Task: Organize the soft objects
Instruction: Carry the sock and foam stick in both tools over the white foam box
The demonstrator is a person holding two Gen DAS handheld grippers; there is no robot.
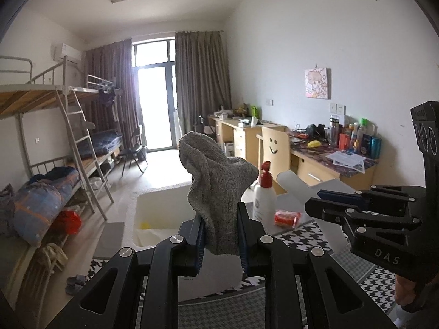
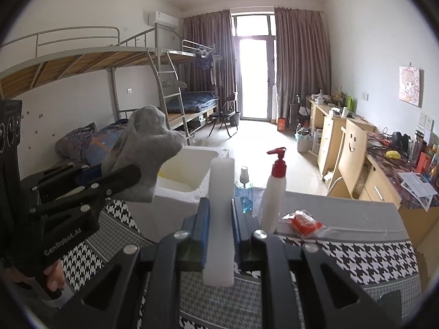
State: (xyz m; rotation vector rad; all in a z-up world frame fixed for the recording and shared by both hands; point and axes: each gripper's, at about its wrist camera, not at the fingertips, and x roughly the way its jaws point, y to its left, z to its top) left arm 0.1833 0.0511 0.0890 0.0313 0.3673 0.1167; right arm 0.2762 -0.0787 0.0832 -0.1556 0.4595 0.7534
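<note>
My left gripper (image 1: 221, 219) is shut on a grey cloth (image 1: 216, 183), which stands up between the fingers above the table. It also shows in the right wrist view (image 2: 142, 148), held by the left gripper (image 2: 120, 178) near a white foam box (image 2: 189, 181). My right gripper (image 2: 221, 216) is shut on a white foam piece (image 2: 221, 219) that stands upright between the jaws. In the left wrist view the right gripper (image 1: 318, 200) sits at the right with the white piece (image 1: 293, 183) past its tip.
A white foam box (image 1: 159, 213) stands at the table's far edge. A white pump bottle with a red top (image 2: 274, 192), a blue spray bottle (image 2: 244, 189) and a red packet (image 2: 304, 223) stand on the houndstooth tablecloth (image 2: 356, 255). Bunk beds are left, desks right.
</note>
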